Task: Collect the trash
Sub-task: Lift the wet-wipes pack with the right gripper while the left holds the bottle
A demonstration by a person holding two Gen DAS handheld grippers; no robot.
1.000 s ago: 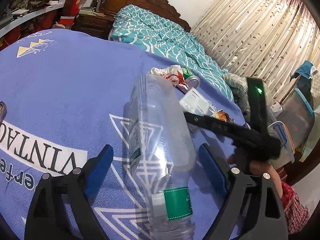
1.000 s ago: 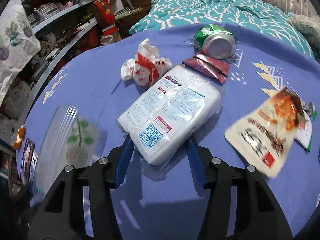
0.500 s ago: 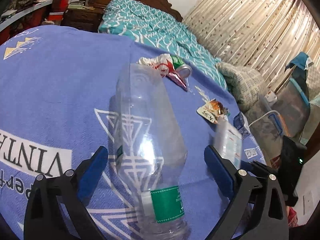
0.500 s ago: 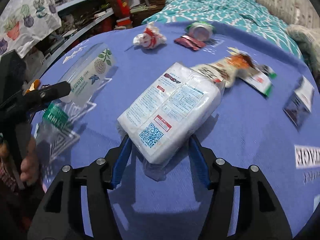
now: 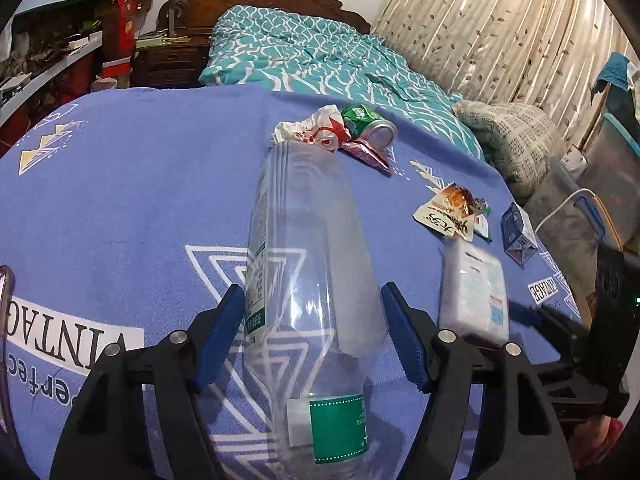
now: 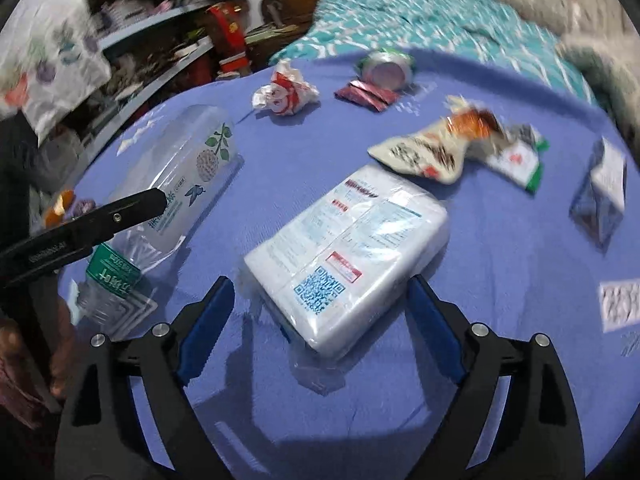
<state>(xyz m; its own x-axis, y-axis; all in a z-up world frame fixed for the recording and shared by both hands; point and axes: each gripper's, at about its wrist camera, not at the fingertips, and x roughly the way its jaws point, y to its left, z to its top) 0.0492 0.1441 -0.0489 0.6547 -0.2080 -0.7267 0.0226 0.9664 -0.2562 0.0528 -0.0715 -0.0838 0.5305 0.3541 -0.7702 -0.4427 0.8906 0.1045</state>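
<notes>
A clear plastic bottle [image 5: 308,264] with a green label lies between my left gripper's [image 5: 314,332] blue pads, which touch its sides; it also shows in the right wrist view [image 6: 168,196]. My right gripper [image 6: 320,320] is open, its jaws wide on both sides of a white tissue pack [image 6: 348,252] lying on the purple cloth. The pack also shows in the left wrist view [image 5: 472,292]. Further back lie a crumpled red-white wrapper [image 6: 286,90], a green can [image 6: 386,66], a dark red wrapper [image 6: 366,94] and a snack bag [image 6: 436,150].
The purple printed cloth [image 5: 120,200] covers a round table. A small blue carton [image 6: 604,192] lies at the right edge. A bed with a teal quilt [image 5: 312,52] stands behind, cluttered shelves [image 5: 48,56] to the left, curtains and bins to the right.
My left gripper's jaws have closed in on the bottle. My right gripper carried the tissue pack toward the table's near side, then opened and let it go on the cloth.
</notes>
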